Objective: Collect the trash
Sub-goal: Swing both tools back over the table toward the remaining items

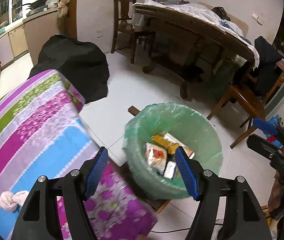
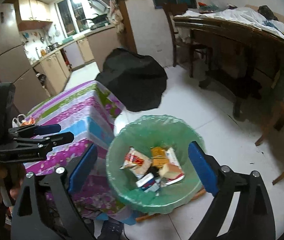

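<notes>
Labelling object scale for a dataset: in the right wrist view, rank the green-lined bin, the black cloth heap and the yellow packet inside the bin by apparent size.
1. Green-lined bin, nearer the camera, so unsure against the heap
2. Black cloth heap
3. Yellow packet

Both wrist cameras look steeply down and forward along their own blue-padded fingers, from close above a green-lined trash bin [image 1: 173, 150] [image 2: 154, 166]. In the left view the bin lies at 5 o'clock; in the right view, near centre. Both share the bin, the floral-clothed tabletop [image 1: 37, 132] [image 2: 76, 116] at 8 o'clock, a black-draped object and the wooden dining table at 1 o'clock.
</notes>
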A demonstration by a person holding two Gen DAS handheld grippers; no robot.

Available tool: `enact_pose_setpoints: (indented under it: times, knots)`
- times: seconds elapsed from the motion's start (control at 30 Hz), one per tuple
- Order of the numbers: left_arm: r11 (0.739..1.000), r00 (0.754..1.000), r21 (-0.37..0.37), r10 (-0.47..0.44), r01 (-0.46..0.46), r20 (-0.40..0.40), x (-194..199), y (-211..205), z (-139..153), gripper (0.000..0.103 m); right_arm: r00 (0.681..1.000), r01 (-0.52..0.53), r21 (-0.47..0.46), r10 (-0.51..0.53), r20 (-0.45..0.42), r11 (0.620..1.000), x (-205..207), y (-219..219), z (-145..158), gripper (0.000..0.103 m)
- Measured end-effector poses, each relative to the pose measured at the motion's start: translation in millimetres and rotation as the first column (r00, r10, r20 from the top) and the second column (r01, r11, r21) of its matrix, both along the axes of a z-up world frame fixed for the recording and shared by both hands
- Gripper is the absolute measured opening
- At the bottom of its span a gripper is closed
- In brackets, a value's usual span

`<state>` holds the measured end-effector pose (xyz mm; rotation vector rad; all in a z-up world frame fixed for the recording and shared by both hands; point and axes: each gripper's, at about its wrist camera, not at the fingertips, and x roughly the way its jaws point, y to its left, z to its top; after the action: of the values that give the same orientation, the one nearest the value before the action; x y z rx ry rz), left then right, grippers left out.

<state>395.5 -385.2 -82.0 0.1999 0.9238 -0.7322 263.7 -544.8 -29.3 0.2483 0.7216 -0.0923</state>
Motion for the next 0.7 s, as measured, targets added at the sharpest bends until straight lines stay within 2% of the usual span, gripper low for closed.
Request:
enact_pose_setpoints:
  times: [0.23,0.43,0.57,0.7]
  knots:
    - [0.999,0.998,0.007,0.052,-0.052,0.045,-3,69,1,0.071,0.997,-0.067,0.02,0.066,0.033,0.998,-13,46,-15,0.094]
    - [0.989,0.988,-0.003,0.146,-0.146,0.049,5,153,-4,0.073,0.99,-0.14,0.056,0.139,0.03,0.989,-20,91,-40,0.094]
    - [0.96,0.96,-0.015,0.28,-0.28,0.024,23,235,-14,0.073,0.981,-0.193,0.064,0.192,0.017,0.979,-18,121,-51,0.094]
    - [0.898,0.898,-0.006,0.44,-0.44,0.003,45,321,-25,0.073,0.968,-0.249,0.059,0.25,0.003,0.967,-9,144,-56,0.094]
